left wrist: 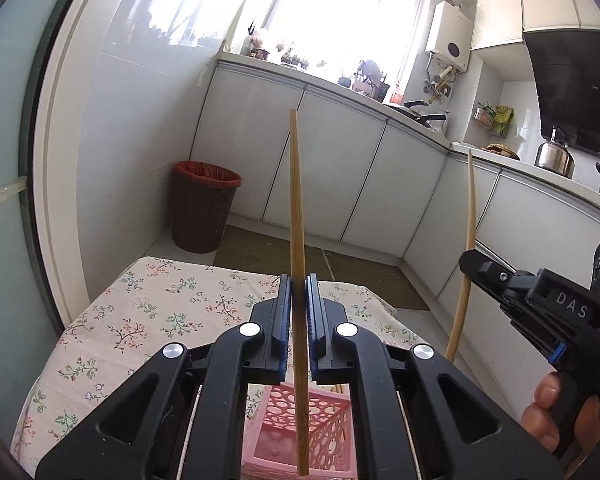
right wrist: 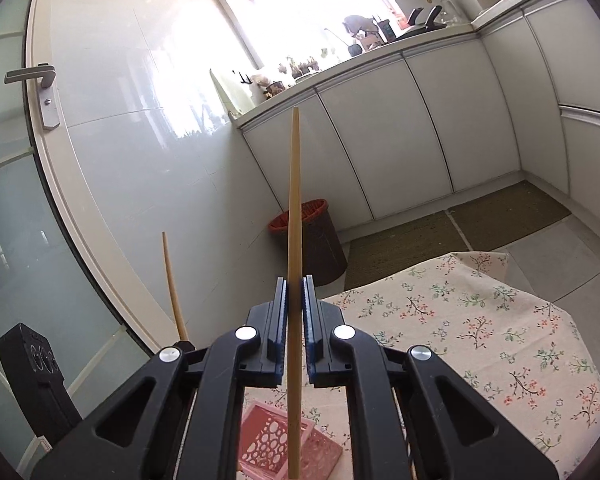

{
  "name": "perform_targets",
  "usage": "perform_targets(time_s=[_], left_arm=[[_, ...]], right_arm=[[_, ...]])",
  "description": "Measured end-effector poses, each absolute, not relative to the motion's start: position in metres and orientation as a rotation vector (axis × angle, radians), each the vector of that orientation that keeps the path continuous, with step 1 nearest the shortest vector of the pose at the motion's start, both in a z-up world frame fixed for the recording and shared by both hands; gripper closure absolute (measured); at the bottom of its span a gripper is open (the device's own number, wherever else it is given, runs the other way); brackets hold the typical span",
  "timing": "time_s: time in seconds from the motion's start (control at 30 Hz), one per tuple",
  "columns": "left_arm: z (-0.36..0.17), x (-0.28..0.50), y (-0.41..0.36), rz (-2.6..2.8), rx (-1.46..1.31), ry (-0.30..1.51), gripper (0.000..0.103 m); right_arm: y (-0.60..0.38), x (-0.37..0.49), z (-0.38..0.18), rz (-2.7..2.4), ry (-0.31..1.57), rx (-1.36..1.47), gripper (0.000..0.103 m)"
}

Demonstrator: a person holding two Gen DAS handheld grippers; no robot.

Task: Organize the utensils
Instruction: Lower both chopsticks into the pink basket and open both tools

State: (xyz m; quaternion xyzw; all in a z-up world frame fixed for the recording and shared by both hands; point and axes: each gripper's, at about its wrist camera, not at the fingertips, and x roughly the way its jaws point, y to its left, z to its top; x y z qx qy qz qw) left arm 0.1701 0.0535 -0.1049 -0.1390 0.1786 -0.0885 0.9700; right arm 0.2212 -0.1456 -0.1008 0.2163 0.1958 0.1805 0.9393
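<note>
My left gripper (left wrist: 299, 280) is shut on a bamboo chopstick (left wrist: 297, 216) that stands upright, its lower end over a pink perforated basket (left wrist: 300, 432) on the floral tablecloth. My right gripper (right wrist: 295, 280) is shut on a second chopstick (right wrist: 294, 224), also upright, above the same pink basket (right wrist: 268, 444). The right gripper with its chopstick (left wrist: 469, 236) shows at the right of the left wrist view. The left gripper's chopstick (right wrist: 173, 284) shows at the left of the right wrist view.
The small table has a floral cloth (left wrist: 140, 320). A brown waste bin with a red liner (left wrist: 204, 208) stands on the floor beyond it. White cabinets (left wrist: 340, 168) and a counter with pots run along the back and right. A glass door (right wrist: 28, 200) is on the left.
</note>
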Motion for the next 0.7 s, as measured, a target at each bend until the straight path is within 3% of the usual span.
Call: perform_targets(time_s=[0.33,0.7], left_arm=[[-0.105,0.169,0.059,-0.159,-0.286,0.309,0.096],[-0.12,0.19,0.047,-0.207,-0.144,0.604,0.096]], right_arm=[[-0.114,0.225,-0.108,0.409,0.377,0.382,0.095],[-0.11,0.223,-0.121,0.415,0.372,0.374,0.095]])
